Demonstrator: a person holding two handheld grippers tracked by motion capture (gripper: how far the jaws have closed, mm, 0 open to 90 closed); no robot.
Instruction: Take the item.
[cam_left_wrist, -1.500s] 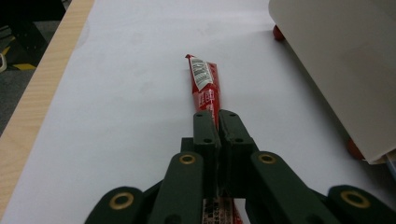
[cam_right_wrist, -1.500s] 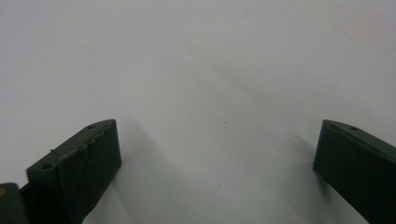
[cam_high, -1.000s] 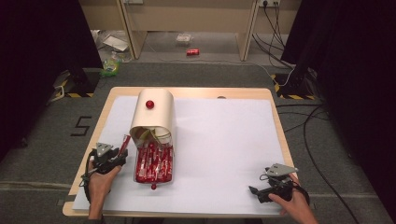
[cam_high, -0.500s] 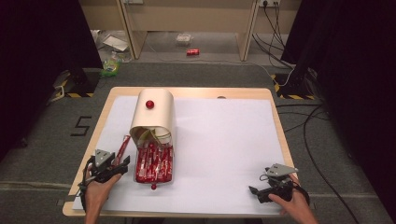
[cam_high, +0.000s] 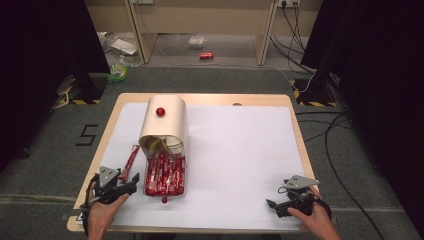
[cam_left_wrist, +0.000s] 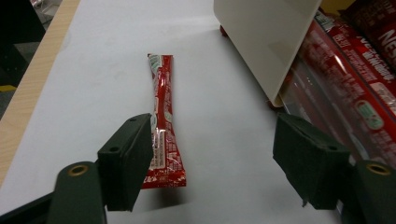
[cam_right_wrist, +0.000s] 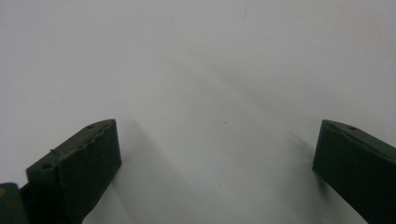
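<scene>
A cream container with a red knob lies on its side on the white sheet. Red sachets spill from its mouth toward me. One single red sachet lies flat to the left of the container. My left gripper hovers just short of that sachet's near end and its jaws have just been opening. In the left gripper view the sachet lies free on the sheet, its near end beside the left jaw, and nothing is pressed by the left gripper. My right gripper rests open at the near right.
The wooden table edge runs close to the left of the single sachet. In the left gripper view the container's wall and the sachet pile stand to the right. Under the right gripper lies bare white sheet.
My left gripper has drawn back toward the near edge and its jaws have spread. The single sachet stays where it lay. The right hand has kept still.
</scene>
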